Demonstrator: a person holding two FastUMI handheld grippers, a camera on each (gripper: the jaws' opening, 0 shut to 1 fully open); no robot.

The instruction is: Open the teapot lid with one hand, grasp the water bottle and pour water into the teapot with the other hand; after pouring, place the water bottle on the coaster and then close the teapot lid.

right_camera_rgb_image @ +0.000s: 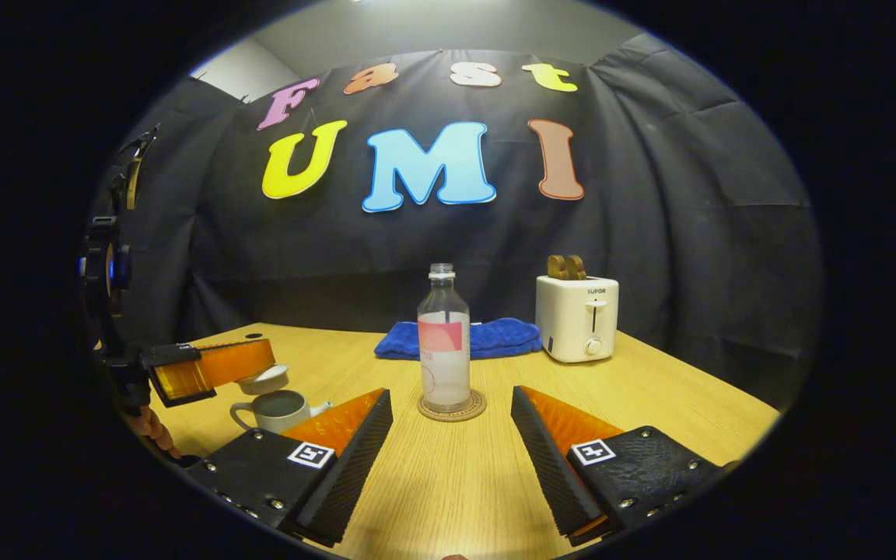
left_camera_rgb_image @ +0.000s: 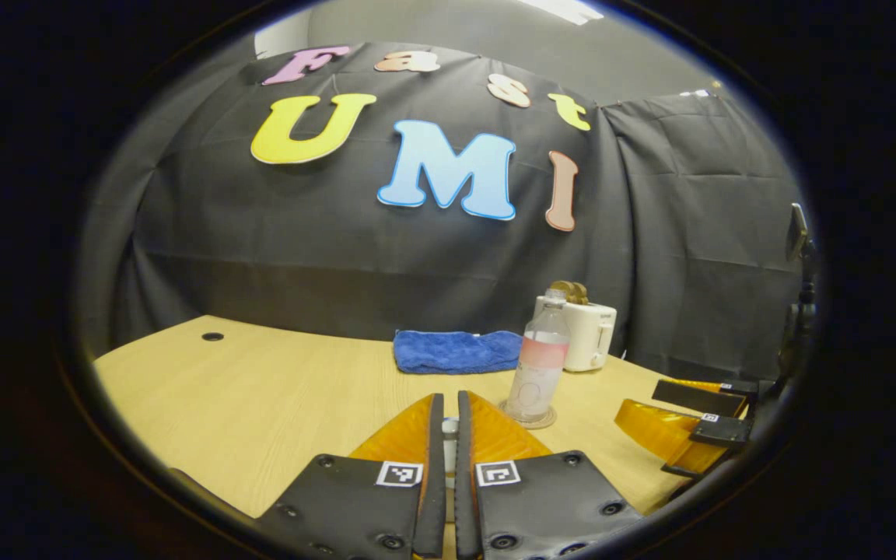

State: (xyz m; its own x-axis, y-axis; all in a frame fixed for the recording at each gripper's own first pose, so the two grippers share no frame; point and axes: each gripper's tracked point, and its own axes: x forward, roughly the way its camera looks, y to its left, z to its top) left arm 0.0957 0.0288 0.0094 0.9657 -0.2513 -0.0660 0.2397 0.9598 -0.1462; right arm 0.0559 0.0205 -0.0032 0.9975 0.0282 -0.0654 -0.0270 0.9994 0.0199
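Observation:
The clear water bottle (right_camera_rgb_image: 445, 350) with a pink label stands upright on a round coaster (right_camera_rgb_image: 452, 407) at mid-table. My right gripper (right_camera_rgb_image: 450, 395) is open just in front of it, a finger on each side and touching neither. At the left, my left gripper (right_camera_rgb_image: 265, 365) holds the white teapot lid (right_camera_rgb_image: 261, 379) a little above the open white teapot (right_camera_rgb_image: 277, 410). In the left gripper view, my left gripper (left_camera_rgb_image: 448, 398) is shut on the lid (left_camera_rgb_image: 449, 435), a white sliver between the fingers. The bottle (left_camera_rgb_image: 539, 365), the coaster (left_camera_rgb_image: 530, 420) and the right gripper (left_camera_rgb_image: 650, 404) lie to its right.
A folded blue towel (right_camera_rgb_image: 460, 338) lies behind the bottle near the wall. A white toaster (right_camera_rgb_image: 576, 317) with bread in its slots stands at the back right. The wooden table (right_camera_rgb_image: 448, 482) has bare room in front and a cable hole (left_camera_rgb_image: 212, 337) at the far left.

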